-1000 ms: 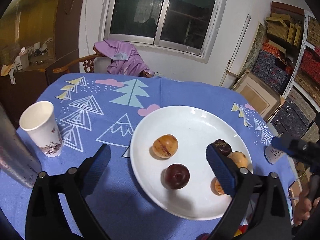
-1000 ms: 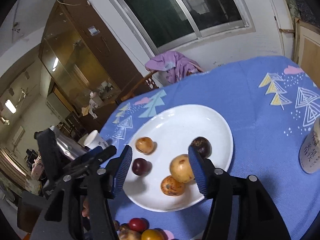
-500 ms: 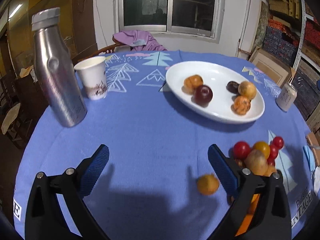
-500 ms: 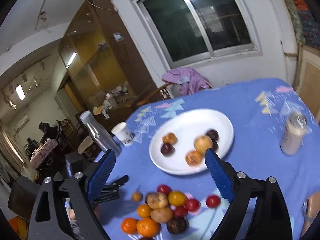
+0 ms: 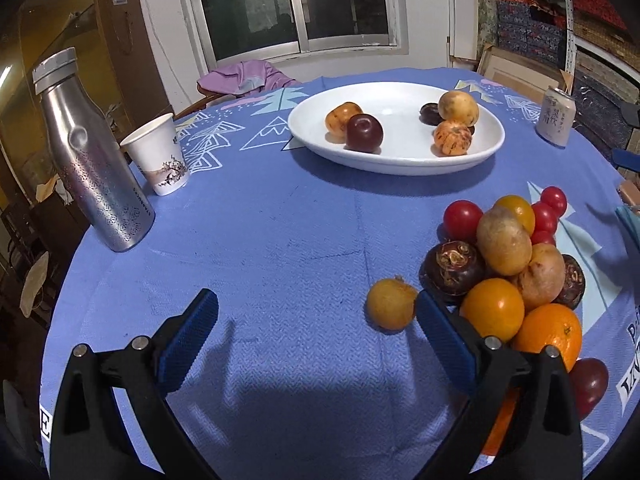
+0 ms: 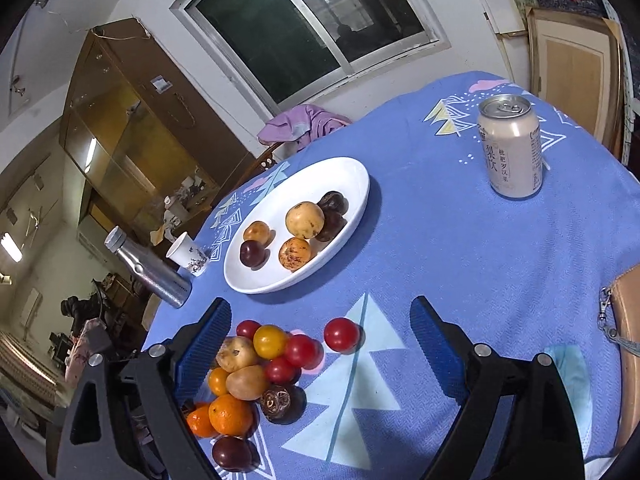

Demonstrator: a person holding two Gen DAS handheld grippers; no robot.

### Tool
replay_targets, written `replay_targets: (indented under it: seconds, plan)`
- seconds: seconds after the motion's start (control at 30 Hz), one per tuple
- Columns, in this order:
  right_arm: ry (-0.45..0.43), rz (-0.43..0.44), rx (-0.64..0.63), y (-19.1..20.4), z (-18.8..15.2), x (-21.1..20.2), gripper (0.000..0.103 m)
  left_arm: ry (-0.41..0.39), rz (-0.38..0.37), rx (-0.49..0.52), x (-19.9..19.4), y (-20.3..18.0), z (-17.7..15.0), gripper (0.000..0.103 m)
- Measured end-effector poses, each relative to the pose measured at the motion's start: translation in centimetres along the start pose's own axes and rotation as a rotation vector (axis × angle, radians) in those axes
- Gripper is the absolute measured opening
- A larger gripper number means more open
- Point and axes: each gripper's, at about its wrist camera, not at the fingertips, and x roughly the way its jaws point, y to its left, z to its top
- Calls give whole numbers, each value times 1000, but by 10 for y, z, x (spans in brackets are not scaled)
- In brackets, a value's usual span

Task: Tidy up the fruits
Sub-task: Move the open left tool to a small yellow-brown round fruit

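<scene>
A white plate (image 5: 400, 160) (image 6: 352, 184) on the blue tablecloth holds several fruits, among them a dark plum (image 5: 364, 133) and a yellow round fruit (image 6: 305, 219). Nearer lies a heap of fruit (image 5: 516, 264) (image 6: 256, 364) with tomatoes, oranges and brown tubers. A small orange fruit (image 5: 391, 309) sits apart at the heap's left edge, just inside the right finger of my open, empty left gripper (image 5: 316, 324). My right gripper (image 6: 320, 332) is open and empty above the cloth; a lone red tomato (image 6: 341, 334) lies between its fingers, untouched.
A steel bottle (image 5: 92, 160) and a paper cup (image 5: 160, 160) stand at the left. A drink can (image 6: 511, 147) (image 5: 558, 116) stands beyond the plate on the right. A tan bag (image 6: 624, 344) lies at the right table edge. A chair with purple cloth (image 5: 248, 78) stands behind.
Both grippers pulled back from over the plate toward the near side of the table and sank. The fruit heap came into view. The right jaws widened early on.
</scene>
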Motion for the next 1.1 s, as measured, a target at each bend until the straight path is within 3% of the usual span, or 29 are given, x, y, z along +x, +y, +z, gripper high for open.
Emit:
replay_targets:
  seconds: [0.13, 0.3, 0.6, 0.83, 0.87, 0.97, 1.1]
  plan:
    - [9, -9, -6, 4, -1, 3, 92, 2, -84, 45, -1, -10, -1, 97]
    - [-1, -16, -1, 2, 0, 1, 92, 3, -76, 43, 1, -11, 0, 97]
    - [1, -16, 15, -3, 1, 0, 92, 1, 88, -52, 2, 36, 1, 96]
    - [1, -14, 12, -3, 0, 0, 92, -21, -28, 36, -2, 9, 0, 97]
    - [1, -15, 7, -3, 0, -1, 92, -18, -46, 46, -1, 5, -1, 95]
    - [1, -18, -4, -1, 0, -1, 92, -7, -154, 45, -2, 1, -1, 69]
    - [5, -17, 0, -2, 0, -1, 92, 36, -269, 60, 4, -7, -5, 51]
